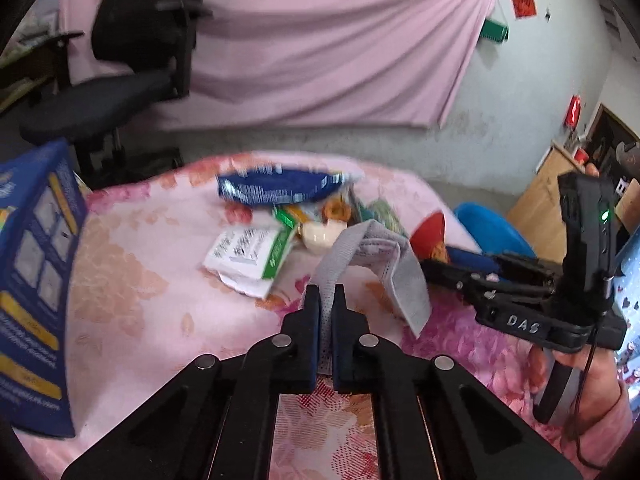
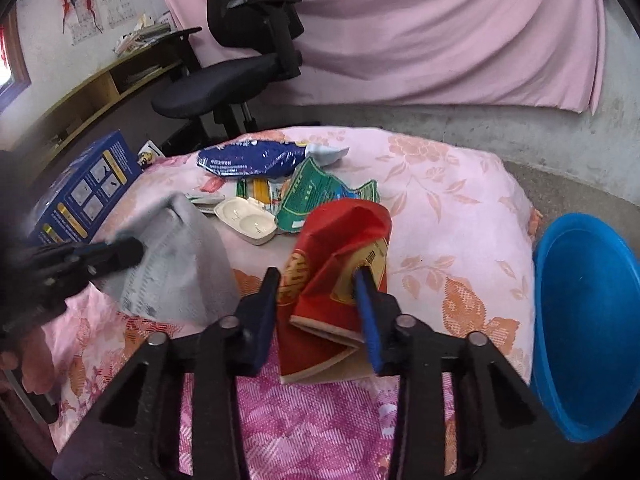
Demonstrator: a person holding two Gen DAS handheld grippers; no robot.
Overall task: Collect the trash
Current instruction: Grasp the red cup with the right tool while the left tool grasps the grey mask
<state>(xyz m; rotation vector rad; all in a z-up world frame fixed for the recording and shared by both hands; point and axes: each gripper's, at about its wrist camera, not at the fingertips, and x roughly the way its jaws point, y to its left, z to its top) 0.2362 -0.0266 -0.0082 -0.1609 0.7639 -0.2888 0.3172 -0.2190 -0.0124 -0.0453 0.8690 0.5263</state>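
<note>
My left gripper (image 1: pixel 326 292) is shut on the edge of a grey foil pouch (image 1: pixel 380 264), which hangs lifted above the pink floral tablecloth (image 2: pixel 460 220). From the right wrist the same grey pouch (image 2: pixel 180 264) shows at the left, pinched by the left gripper (image 2: pixel 132 252). My right gripper (image 2: pixel 318 280) is closed against both sides of a crumpled red carton (image 2: pixel 340 240). Behind lies a trash pile: a blue snack bag (image 2: pixel 252 160), a green wrapper (image 2: pixel 316 196) and a white plastic case (image 2: pixel 246 220). A white-and-green packet (image 1: pixel 248 256) lies near it.
A blue plastic basin (image 2: pixel 592 320) stands off the table's right edge. A tall blue printed box (image 2: pixel 84 188) stands at the table's left edge. A black office chair (image 2: pixel 240 72) is behind the table, in front of a pink curtain. A hand holds the right gripper (image 1: pixel 430 266).
</note>
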